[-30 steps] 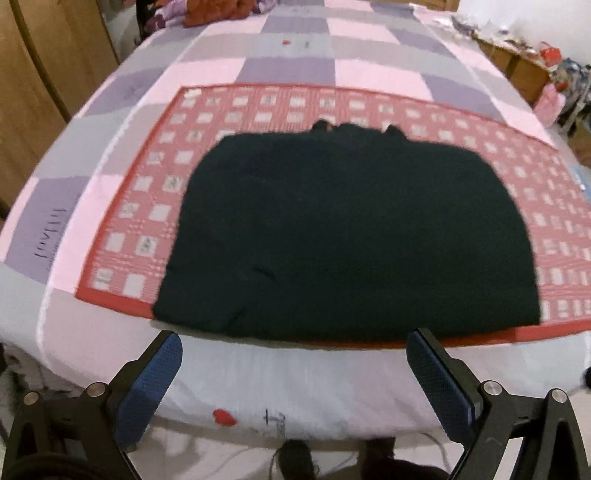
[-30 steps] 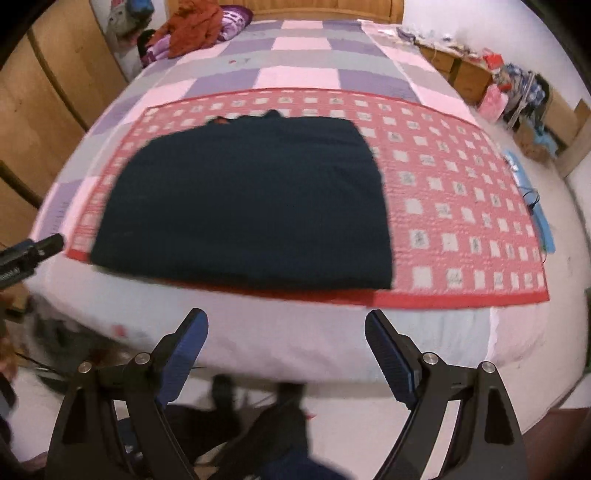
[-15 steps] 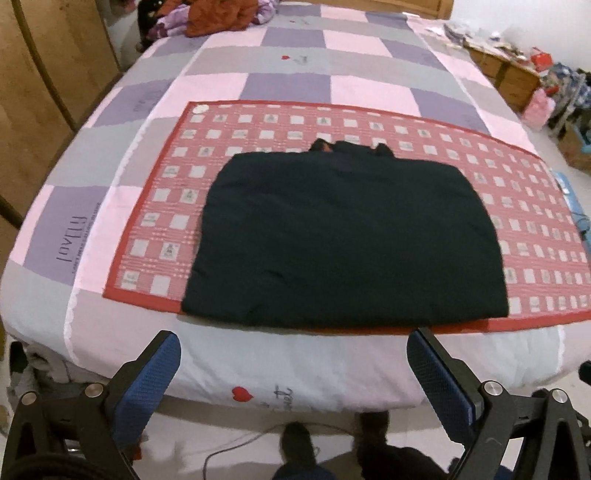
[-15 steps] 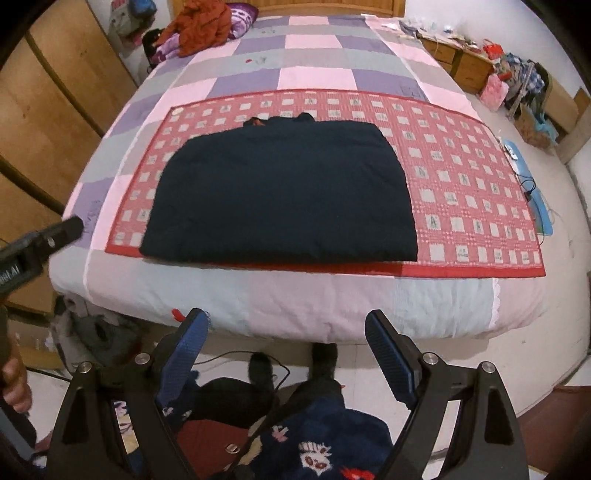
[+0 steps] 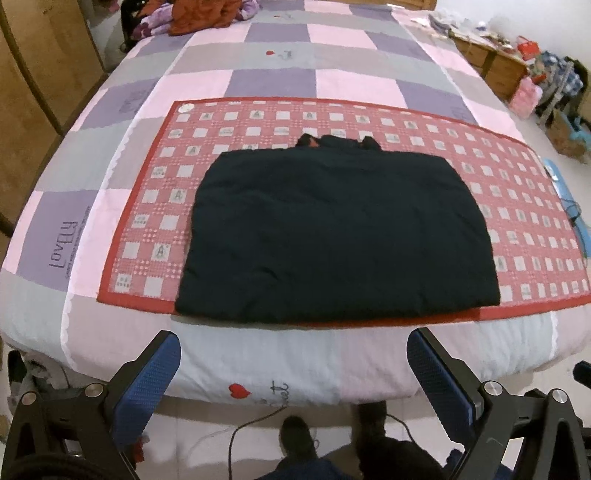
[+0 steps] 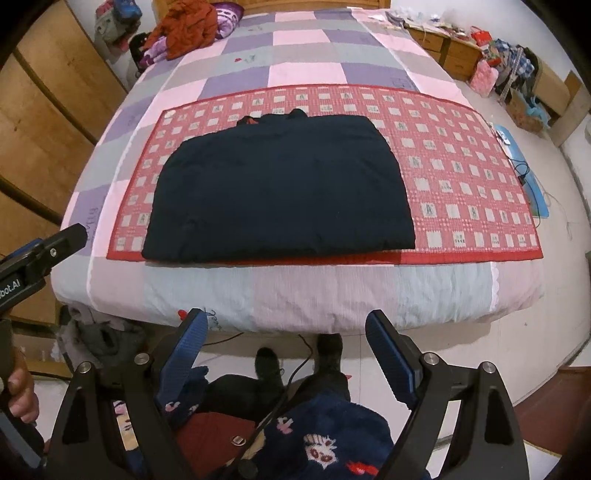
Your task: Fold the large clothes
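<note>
I am holding my left gripper (image 5: pixel 293 363) and right gripper (image 6: pixel 286 341) off the foot of the bed (image 5: pixel 258 354), both gaping wide with nothing between their pads. The dark garment (image 5: pixel 336 236) is lying folded flat at twelve o'clock, resting on the red checked mat (image 5: pixel 155 206).

Bed (image 5: pixel 332 77) w/ pink-purple-grey check quilt; red patterned mat (image 5: pixel 155 206) flat across it nr front edge; orange clothes heap (image 6: pixel 184 29) at far end.
</note>
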`<state>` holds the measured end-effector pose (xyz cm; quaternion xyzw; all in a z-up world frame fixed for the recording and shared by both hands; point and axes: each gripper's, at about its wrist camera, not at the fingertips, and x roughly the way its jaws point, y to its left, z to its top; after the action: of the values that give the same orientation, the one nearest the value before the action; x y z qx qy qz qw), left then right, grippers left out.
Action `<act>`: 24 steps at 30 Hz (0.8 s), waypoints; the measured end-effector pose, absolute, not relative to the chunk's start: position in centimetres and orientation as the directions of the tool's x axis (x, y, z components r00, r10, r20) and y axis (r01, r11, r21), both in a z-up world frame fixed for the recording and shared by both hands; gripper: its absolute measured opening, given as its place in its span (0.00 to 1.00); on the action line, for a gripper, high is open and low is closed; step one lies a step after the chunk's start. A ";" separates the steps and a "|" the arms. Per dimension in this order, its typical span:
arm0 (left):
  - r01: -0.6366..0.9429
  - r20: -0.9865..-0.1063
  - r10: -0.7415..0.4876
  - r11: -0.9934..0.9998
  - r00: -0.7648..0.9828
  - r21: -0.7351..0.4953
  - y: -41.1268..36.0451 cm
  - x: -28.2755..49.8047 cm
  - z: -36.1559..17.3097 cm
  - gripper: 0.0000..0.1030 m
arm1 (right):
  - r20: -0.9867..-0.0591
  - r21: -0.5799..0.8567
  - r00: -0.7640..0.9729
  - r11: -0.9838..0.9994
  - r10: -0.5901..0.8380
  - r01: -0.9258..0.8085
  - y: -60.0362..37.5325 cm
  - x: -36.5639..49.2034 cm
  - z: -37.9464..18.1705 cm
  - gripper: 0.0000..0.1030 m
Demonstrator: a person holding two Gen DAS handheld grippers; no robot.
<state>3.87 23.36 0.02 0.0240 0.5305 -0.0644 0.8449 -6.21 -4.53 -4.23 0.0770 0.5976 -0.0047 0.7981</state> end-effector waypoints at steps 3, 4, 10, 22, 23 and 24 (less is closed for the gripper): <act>0.143 -0.899 -0.088 0.989 0.430 -0.028 23.3 3.8 0.2 0.98 | -0.955 0.114 0.285 0.988 0.082 0.100 -4.3 -6.4 -4.1 0.88; 0.144 -0.899 -0.087 0.989 0.430 -0.027 23.2 3.8 0.2 0.98 | -0.955 0.114 0.284 0.988 0.082 0.099 -4.4 -6.4 -4.1 0.89; 0.151 -0.899 -0.088 0.988 0.430 -0.024 23.2 3.8 0.4 0.98 | -0.958 0.111 0.276 0.989 0.080 0.096 -3.9 -6.4 -3.8 0.90; 0.177 -0.904 -0.087 0.984 0.419 -0.013 23.4 3.7 0.4 0.98 | -0.958 0.110 0.274 0.990 0.081 0.090 -3.9 -7.0 -3.8 0.90; 0.178 -0.904 -0.087 0.984 0.418 -0.013 23.4 3.7 0.4 0.98 | -0.958 0.109 0.275 0.990 0.081 0.088 -3.9 -7.1 -3.7 0.90; 0.178 -0.906 -0.086 0.984 0.415 -0.012 23.4 3.7 0.3 0.98 | -0.958 0.109 0.275 0.990 0.081 0.088 -3.9 -7.1 -3.7 0.90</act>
<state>3.68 23.37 0.33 0.0430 0.5349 -0.0786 0.8402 -7.08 -3.85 -3.74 0.0701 0.6019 -0.0020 0.7955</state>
